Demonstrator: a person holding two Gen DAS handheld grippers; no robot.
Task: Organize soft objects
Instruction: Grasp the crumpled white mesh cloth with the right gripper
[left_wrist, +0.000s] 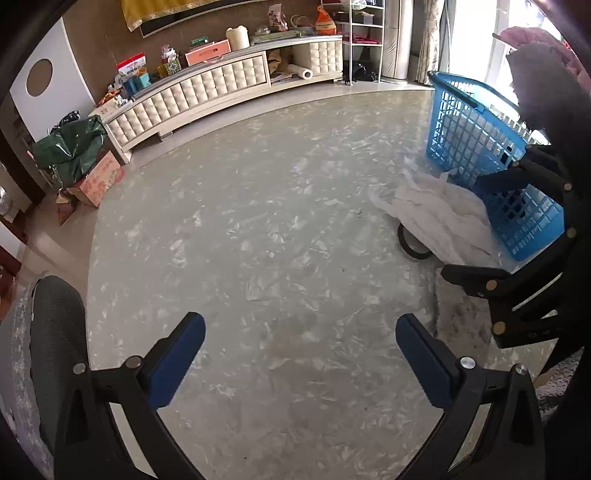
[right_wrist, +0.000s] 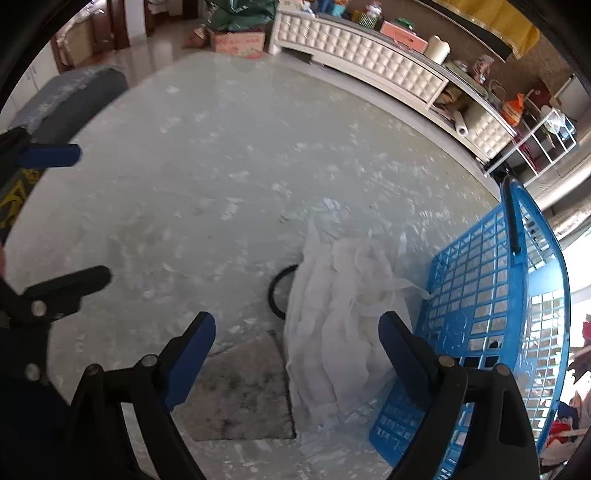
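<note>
A pale, marbled glass-like table top (left_wrist: 280, 229) fills most of both views, with a living room behind it. At the far left of the left wrist view a dark green bag (left_wrist: 70, 147) sits above a cardboard box (left_wrist: 99, 181) on the floor; to its right a long cream quilted cabinet (left_wrist: 207, 88) runs along the far wall, its top crowded with boxes and packets, and a white shelf rack (left_wrist: 364, 33) stands at its right end. On the table's near left edge a grey cushioned seat back (left_wrist: 55, 332) shows. Right of centre, a crumpled white cloth (right_wrist: 332, 325) lies on the table, covering part of a black ring (right_wrist: 275, 291) on its left and touching the blue plastic basket (right_wrist: 491, 325) on its right; the basket lies tipped on its side. A grey mottled square mat (right_wrist: 240, 395) lies near the cloth's left edge, just beside it. The left gripper (left_wrist: 301, 354) points steeply down over bare table, its blue-padded jaws wide apart with nothing between them. The right gripper (right_wrist: 297, 343) also tilts steeply down, its jaws spread wide, hovering above the near part of the cloth and the mat without gripping either.
</note>
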